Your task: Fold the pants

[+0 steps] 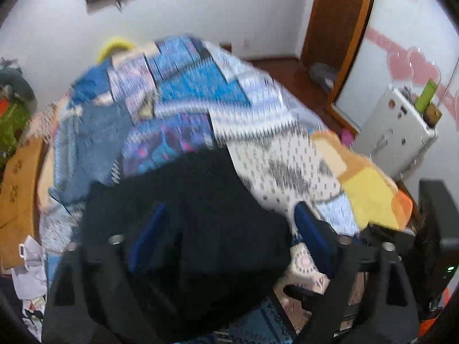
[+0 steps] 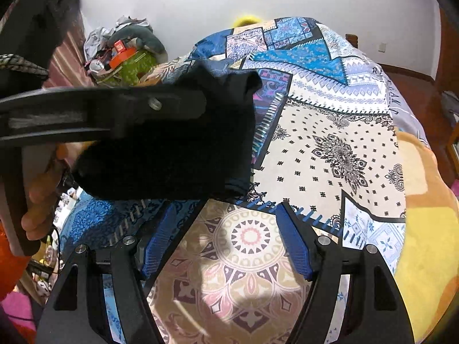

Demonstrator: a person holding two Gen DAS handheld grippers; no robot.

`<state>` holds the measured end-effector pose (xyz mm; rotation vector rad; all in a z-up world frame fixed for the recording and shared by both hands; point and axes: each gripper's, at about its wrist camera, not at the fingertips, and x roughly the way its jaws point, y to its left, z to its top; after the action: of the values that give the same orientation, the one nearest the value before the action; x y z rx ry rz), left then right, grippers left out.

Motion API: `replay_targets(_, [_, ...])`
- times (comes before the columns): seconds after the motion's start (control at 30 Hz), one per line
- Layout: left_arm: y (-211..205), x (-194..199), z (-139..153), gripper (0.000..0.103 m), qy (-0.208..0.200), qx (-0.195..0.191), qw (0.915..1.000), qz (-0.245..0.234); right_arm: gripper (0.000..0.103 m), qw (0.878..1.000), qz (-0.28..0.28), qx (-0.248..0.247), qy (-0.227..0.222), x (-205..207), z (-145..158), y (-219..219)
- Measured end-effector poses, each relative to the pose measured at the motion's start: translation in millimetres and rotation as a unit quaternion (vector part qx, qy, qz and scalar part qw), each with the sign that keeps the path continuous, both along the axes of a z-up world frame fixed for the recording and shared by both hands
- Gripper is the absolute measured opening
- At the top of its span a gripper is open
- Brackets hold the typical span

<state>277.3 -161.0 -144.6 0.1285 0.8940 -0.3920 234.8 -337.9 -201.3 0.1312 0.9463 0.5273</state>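
Observation:
The black pants lie bunched on the patterned bedspread. In the left wrist view my left gripper is open, its blue pads spread wide, the left pad lying on the black cloth. That view is blurred. In the right wrist view the pants are a folded black bundle, and the left gripper's black finger lies across their top. My right gripper is open and empty above the bedspread, just in front of the bundle.
A yellow and orange blanket lies at the bed's right edge. Clutter is piled against the wall at the left. A white appliance and a wooden door stand to the right of the bed.

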Motion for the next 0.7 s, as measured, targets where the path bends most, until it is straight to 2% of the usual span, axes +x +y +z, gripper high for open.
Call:
replay_targets(0.13, [24.0, 8.3, 26.3, 0.103, -0.057, 0.022, 0.9976, 0.032, 0.07, 1.0, 0.001, 0.008, 0.002, 3.2, 0.3, 3.5])
replay_targets(0.23, [54.9, 36.0, 27.4, 0.103, -0.065, 0.054, 0.9939, 0.071, 0.07, 1.0, 0.009, 0.01, 0.005, 3.8, -0.8, 10.7])
replay_targets(0.33, [92.6, 74.1, 12.5, 0.103, -0.047, 0.082, 0.9892, 0.112, 0.07, 1.0, 0.022, 0.012, 0.012, 6.2, -5.5, 19.2])
replay_targets(0.47, [127.1, 114.2, -17.1, 0.103, -0.016, 0.109, 0.9847, 0.135, 0.07, 0.999, 0.029, 0.003, 0.021, 14.9, -15.6, 29.5])
replay_targets(0.6, [147.1, 152.9, -60.4, 0.103, 0.033, 0.133, 0.9802, 0.143, 0.07, 0.999, 0.023, -0.006, 0.025, 26.4, -22.3, 30.1])
replay_targets(0.7, [152.4, 173.4, -102.4, 0.103, 0.078, 0.167, 0.9731, 0.138, 0.07, 0.999, 0.018, 0.0, 0.028, 35.4, -22.5, 24.4])
